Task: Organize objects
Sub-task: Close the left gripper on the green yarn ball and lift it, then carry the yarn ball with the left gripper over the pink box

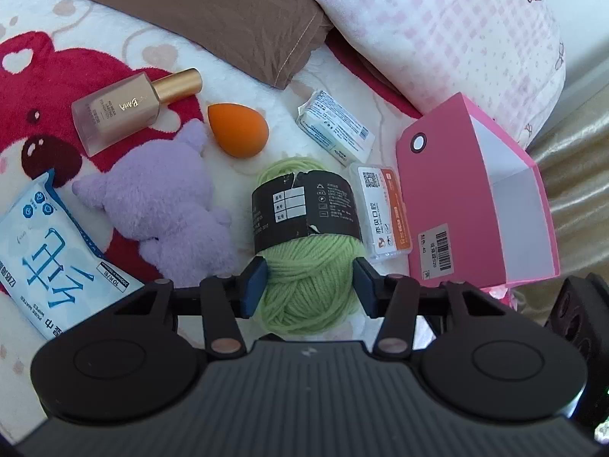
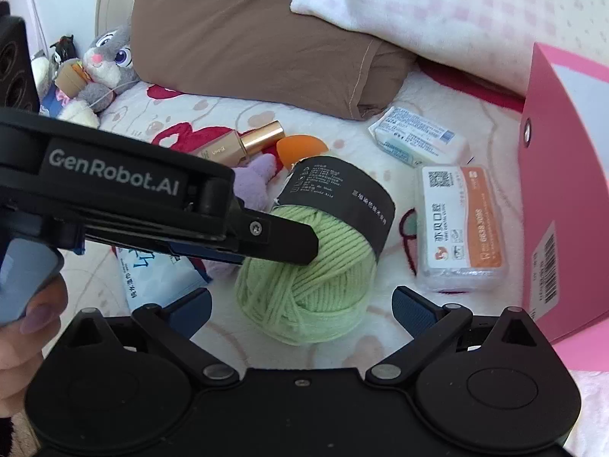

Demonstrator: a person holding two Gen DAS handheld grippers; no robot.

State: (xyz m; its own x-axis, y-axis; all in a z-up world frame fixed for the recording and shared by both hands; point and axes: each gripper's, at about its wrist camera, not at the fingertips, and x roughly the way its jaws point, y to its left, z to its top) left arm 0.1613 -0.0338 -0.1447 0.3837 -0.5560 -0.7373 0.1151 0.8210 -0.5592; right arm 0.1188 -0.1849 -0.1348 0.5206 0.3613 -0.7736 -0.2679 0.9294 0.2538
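Note:
A green yarn ball (image 1: 308, 262) with a black paper band lies on the bed blanket. My left gripper (image 1: 310, 285) has its blue pads against both sides of the ball, shut on it. In the right wrist view the same ball (image 2: 304, 285) sits with one black left finger (image 2: 281, 238) pressed on its flank. My right gripper (image 2: 302, 304) is open just short of the ball, its pads clear of the wool. An open pink box (image 1: 449, 190) stands to the right, white inside and with nothing showing in it.
Around the ball lie a foundation bottle (image 1: 114, 118), orange sponge (image 1: 238, 129), purple plush (image 1: 167, 205), wipes pack (image 1: 49, 251), white packet (image 1: 335, 129) and white-orange box (image 1: 384, 209). Brown pillow (image 1: 228, 11) and pink-checked pillow (image 1: 456, 19) bound the far side. A hand (image 2: 23, 323) shows at left.

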